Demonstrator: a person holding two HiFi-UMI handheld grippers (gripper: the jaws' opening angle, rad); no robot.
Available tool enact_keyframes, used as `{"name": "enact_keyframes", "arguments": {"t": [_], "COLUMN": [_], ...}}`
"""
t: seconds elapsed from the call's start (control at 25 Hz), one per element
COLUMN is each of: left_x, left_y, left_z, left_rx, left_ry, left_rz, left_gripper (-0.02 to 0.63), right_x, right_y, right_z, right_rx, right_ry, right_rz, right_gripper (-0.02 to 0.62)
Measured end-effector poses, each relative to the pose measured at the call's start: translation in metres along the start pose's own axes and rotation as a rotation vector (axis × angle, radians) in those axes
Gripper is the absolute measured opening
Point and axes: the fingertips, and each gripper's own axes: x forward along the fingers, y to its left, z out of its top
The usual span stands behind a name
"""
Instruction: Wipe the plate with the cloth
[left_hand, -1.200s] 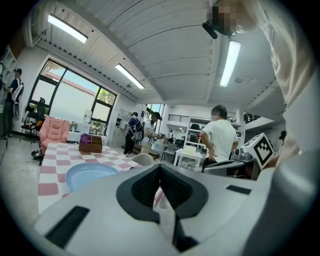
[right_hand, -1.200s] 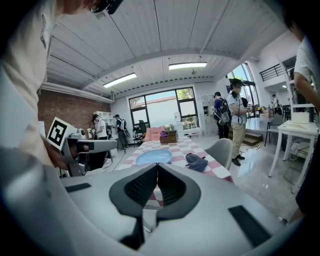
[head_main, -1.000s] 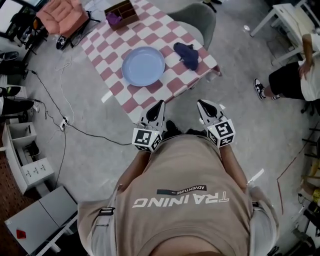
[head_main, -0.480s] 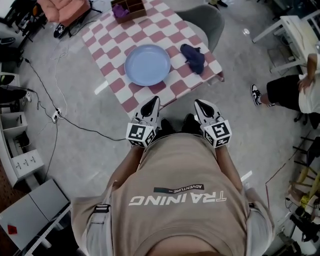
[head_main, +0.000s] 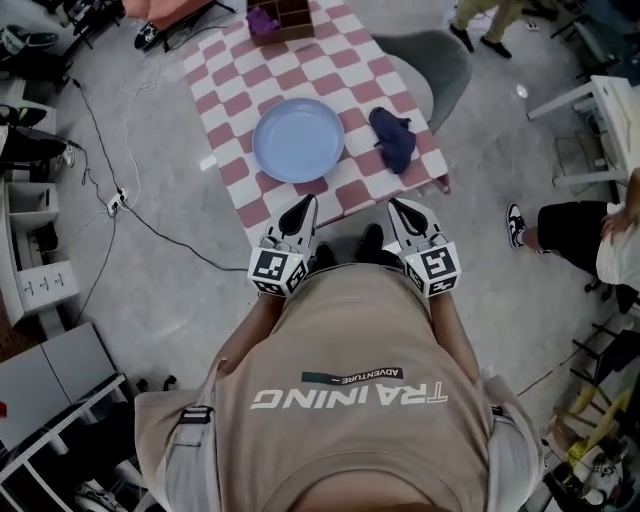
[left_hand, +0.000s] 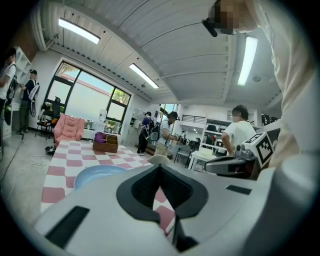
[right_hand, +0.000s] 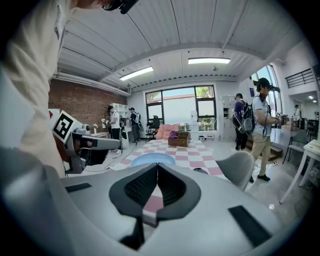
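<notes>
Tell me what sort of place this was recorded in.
Probably an open lab or office workspace, not a home: the checkered table stands on a bare grey floor, a power strip lies nearby, and ceiling strip lights run overhead.

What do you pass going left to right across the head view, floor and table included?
white power strip on the floor → blue plate → dark blue cloth → a seated person's sneaker

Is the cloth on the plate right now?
No, in the head view the dark cloth lies on the checkered table beside the blue plate, apart from it.
</notes>
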Motion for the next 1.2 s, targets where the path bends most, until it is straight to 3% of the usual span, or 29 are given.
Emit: {"name": "enact_keyframes", "arguments": {"t": [0.24, 0.4, 0.64, 0.96, 1.2], "left_x": [0.025, 0.031, 0.016, 0.023, 0.028], "left_y": [0.002, 0.019, 0.025, 0.047, 0.084], "left_z": [0.015, 0.025, 0.023, 0.02, 0.029], "left_rx": [0.013, -0.008, -0.03, -0.036, -0.014], "left_ry": [-0.019, -0.041, -0.046, -0.021, -0.026], "left_rz": [0.135, 0.274, 0.42, 0.428, 0.376], "left_gripper": [0.015, 0.015, 0.015, 0.015, 0.015], "right_x": [0.03, 0.05, 0.068, 0.096, 0.118], "right_y": [-0.045, -0.052, -0.05, -0.044, -0.039], "right_z": [0.016, 0.018, 0.011, 0.008, 0.016], "right_rx": [-0.019, -0.037, -0.051, -0.086, -0.092], "right_ry": [-0.02, -0.007, -0.003, 0.047, 0.069], "right_rz": [0.113, 0.24, 0.359, 0.437, 0.374], "right_gripper": [0.018, 0.018, 0.018, 0.018, 0.018]}}
